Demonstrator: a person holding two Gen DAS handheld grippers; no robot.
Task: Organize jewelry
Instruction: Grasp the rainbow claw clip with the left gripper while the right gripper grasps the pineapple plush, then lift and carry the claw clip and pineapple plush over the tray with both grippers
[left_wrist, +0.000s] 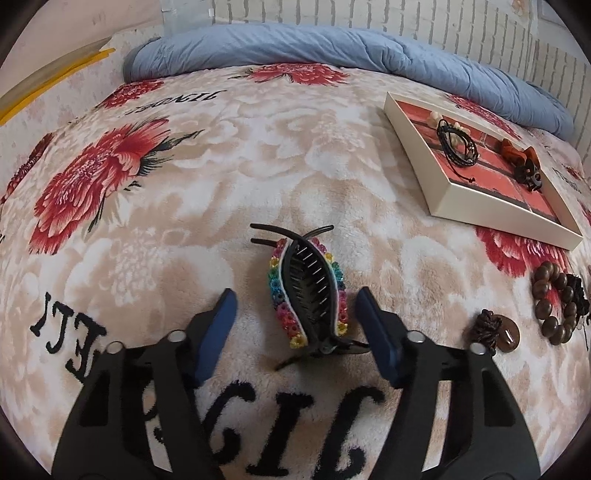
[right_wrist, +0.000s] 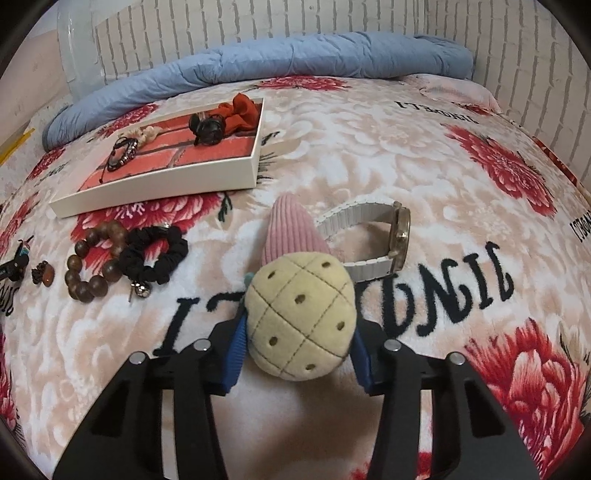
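Left wrist view, what's there?
— Left gripper (left_wrist: 295, 317), jaws apart, straddling a rainbow hair clip (left_wrist: 308, 291) on the bed (left_wrist: 221, 177).
— And right?
— Right gripper (right_wrist: 295, 347), jaws clamped on a plush pineapple clip (right_wrist: 301, 317), near the white watch (right_wrist: 373, 236); tray (right_wrist: 166, 184) far left.

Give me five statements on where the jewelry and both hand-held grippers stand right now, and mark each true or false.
1. The left hand-held gripper is open around the rainbow-beaded hair claw. True.
2. The right hand-held gripper is empty. False: it is shut on a plush pineapple hair clip.
3. The white-strapped watch lies inside the tray. False: it lies on the floral blanket, outside the tray.
4. The wooden bead bracelet touches the black scrunchie. True.
5. The tray is bare. False: it already holds a black cord bracelet and a red scrunchie, among other pieces.
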